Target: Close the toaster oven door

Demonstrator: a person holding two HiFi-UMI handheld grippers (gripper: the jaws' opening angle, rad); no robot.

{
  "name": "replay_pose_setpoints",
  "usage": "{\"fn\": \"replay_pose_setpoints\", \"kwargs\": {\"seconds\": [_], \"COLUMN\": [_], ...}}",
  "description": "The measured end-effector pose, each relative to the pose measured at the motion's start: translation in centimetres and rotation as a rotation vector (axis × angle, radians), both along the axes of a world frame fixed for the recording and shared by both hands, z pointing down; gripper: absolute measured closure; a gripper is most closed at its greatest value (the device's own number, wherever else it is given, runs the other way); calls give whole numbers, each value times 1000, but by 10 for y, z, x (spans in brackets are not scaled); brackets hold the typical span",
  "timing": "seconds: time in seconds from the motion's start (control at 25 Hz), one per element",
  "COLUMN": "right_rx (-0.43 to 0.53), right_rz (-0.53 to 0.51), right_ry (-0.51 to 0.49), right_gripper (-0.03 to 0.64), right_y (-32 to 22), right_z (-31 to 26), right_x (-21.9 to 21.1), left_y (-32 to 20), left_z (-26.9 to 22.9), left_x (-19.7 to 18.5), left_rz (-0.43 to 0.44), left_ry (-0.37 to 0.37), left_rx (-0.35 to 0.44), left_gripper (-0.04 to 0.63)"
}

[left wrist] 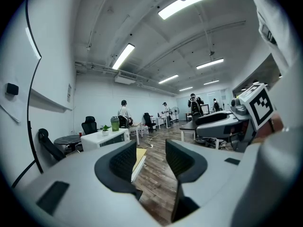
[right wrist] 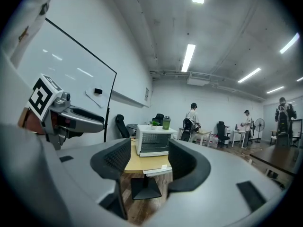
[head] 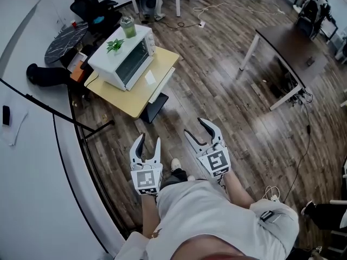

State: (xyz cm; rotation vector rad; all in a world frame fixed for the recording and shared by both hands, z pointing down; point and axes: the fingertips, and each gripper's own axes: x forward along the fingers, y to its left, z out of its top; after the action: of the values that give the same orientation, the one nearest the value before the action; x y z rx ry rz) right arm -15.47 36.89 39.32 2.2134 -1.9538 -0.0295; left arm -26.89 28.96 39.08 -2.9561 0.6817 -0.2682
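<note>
Toaster oven: the white toaster oven (head: 126, 58) stands on a small yellow worktop (head: 138, 99) by the wall, at the far left of the head view.
Door: it is upright and flush with the oven's front in the right gripper view.
On top: a green bottle (head: 128, 26) and a small plant (head: 115, 45).
Left gripper: the left gripper (head: 150, 144) has its jaws a little apart, with nothing between them.
Right gripper: the right gripper (head: 195, 129) has its jaws apart and empty, and faces the oven.
Distance: both grippers are over the wooden floor (head: 217, 96), well apart from the worktop.
</note>
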Motion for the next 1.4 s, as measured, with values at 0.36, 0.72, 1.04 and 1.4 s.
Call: {"fn": "replay_pose_setpoints", "kwargs": {"seconds": [0.36,0.72,1.04,1.4], "right_rx": [-10,-17,-33,-49], "right_rz": [16,56,78,88], "right_ry": [-11,-14,-4,-1], "right_gripper": [377,384,387,387], "right_y": [-51,-93,-120,-143], "right_z": [-2,2,1,4], "right_x": [21,31,38,55], "left_y": [-56,-102,-131,-154], "left_z": [-3,1,2,4], "left_x": [23,33,48,67], "left_rz": [20,49,82,95], "left_ry": [8,7,18,29], "left_rx": [0,-1,-10,-27], "left_gripper": [407,407,408,410]}}
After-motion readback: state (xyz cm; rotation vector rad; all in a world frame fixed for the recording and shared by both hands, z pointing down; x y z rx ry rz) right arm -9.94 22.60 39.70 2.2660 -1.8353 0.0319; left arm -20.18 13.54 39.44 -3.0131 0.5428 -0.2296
